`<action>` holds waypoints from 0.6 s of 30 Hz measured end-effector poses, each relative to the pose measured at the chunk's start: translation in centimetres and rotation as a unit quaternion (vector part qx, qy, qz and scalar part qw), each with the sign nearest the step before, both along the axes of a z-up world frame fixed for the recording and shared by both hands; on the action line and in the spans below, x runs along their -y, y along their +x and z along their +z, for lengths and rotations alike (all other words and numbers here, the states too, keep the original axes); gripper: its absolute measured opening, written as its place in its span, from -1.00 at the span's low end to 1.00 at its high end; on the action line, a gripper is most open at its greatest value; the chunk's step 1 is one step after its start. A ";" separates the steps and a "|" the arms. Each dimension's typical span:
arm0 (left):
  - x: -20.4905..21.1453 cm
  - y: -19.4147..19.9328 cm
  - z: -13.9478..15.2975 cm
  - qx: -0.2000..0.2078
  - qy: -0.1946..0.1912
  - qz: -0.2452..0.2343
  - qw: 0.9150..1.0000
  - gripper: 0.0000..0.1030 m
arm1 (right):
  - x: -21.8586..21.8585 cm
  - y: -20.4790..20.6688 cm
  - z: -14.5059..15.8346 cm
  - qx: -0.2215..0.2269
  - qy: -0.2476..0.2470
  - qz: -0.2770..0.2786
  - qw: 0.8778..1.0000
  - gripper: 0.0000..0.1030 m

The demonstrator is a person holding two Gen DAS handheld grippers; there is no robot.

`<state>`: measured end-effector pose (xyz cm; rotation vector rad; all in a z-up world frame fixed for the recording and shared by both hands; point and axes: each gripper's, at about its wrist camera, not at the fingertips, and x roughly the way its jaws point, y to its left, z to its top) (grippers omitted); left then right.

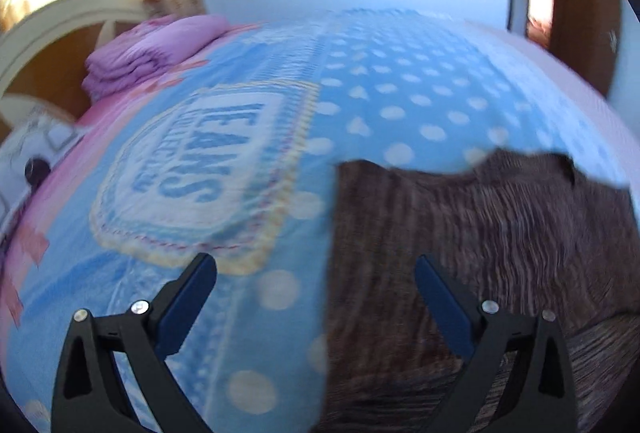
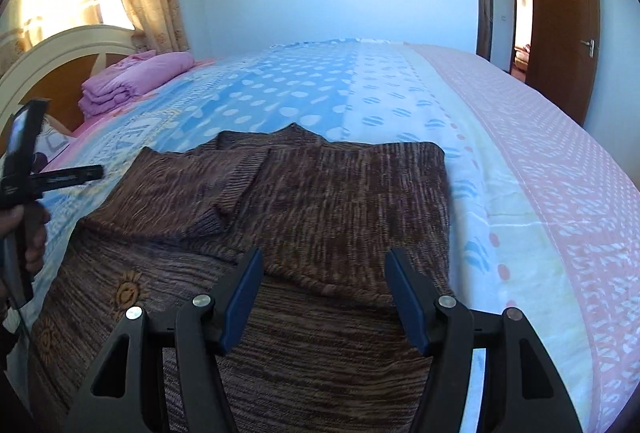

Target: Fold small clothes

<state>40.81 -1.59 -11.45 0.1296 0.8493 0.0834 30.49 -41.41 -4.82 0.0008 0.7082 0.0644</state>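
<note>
Two tools are in view, one per hand, and both stand with jaws spread apart and nothing between the fingers.

1. Right tool (image 2: 324,297): it hovers over the near part of the brown knitted sweater (image 2: 280,217). The blue pads (image 2: 242,299) frame bare knit; no contact with the fabric is visible.

2. Sweater position: it lies flat on the bed sheet (image 2: 400,105), directly ahead of and beneath the right tool. A sleeve (image 2: 192,189) is folded inward across the chest, ahead and to the left of the tool. The right side edge runs straight, ahead and to the right. Orange sun-shaped motifs (image 2: 127,289) sit on the knit just left of the left finger.

3. Left tool (image 1: 316,305): it hovers over the sheet at the sweater's left edge (image 1: 334,273). The left finger is above blue dotted sheet; the right finger is above brown knit. This view is motion-blurred, so height above the fabric cannot be judged reliably.

4. In the right wrist view, the left tool (image 2: 60,173) appears far left, held by the left hand (image 2: 30,233), beside the sweater's left edge.

5. Surroundings: a folded pink blanket (image 2: 132,81) rests far ahead-left by the headboard (image 2: 60,45). An open wooden door (image 2: 568,25) stands far ahead-right.
</note>
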 end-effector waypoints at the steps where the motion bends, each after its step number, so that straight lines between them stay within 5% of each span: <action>1: 0.7 0.4 -0.7 -0.008 0.017 -0.005 1.000 0.98 | -0.1 -0.3 -0.1 0.001 -0.003 0.003 1.000 0.24; 9: -2.1 1.4 -3.5 -0.027 0.092 0.051 0.994 1.00 | 1.3 -0.7 -0.4 0.001 0.013 -0.007 1.000 0.24; 18: -3.9 0.2 -3.5 -0.009 0.085 0.054 0.995 1.00 | 1.4 -1.3 0.2 0.013 0.012 -0.007 1.000 0.24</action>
